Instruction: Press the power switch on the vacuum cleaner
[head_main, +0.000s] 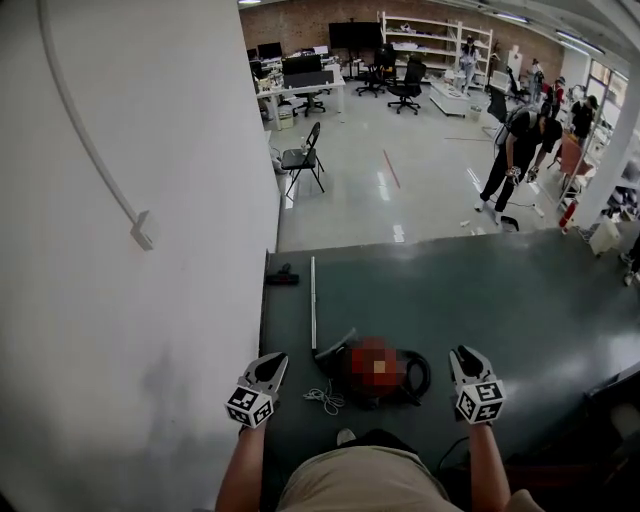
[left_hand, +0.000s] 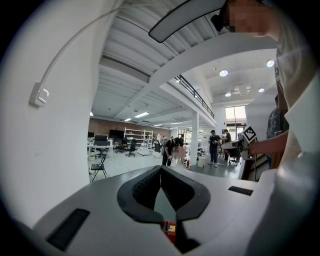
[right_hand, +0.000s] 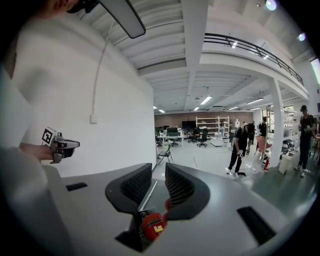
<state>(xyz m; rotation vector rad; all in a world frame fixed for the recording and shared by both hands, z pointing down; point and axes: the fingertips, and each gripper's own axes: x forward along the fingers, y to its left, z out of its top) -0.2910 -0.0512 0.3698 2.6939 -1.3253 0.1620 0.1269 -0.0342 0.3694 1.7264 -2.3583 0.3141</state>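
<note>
White wall (head_main: 120, 300) fills my 9 o'clock side in the head view, with a small box (head_main: 143, 230) on a cable duct. Past it an open workshop runs to 12 o'clock, with a folding chair (head_main: 303, 158) and a person standing (head_main: 515, 150) toward 2 o'clock. Below me is a dark green floor (head_main: 520, 300).

My left gripper (head_main: 275, 358) is at about 7 o'clock, tilted toward 1 o'clock. In its own view the left gripper (left_hand: 160, 170) has its jaw tips pressed together with nothing between them.

From it, the vacuum cleaner (head_main: 385, 385) lies near at 3 o'clock on the green floor, low in the picture and between the two grippers, touching neither. A white cord (head_main: 322, 398) lies just beside it and a metal tube (head_main: 313, 300) runs from it toward 12 o'clock. A red bit of it shows under each pair of jaws (left_hand: 170, 231) (right_hand: 152, 225).

My right gripper (head_main: 465, 352) is at 5 o'clock, with the vacuum near its 9 o'clock. Its own view shows the right gripper (right_hand: 158, 167) slightly parted and empty.
</note>
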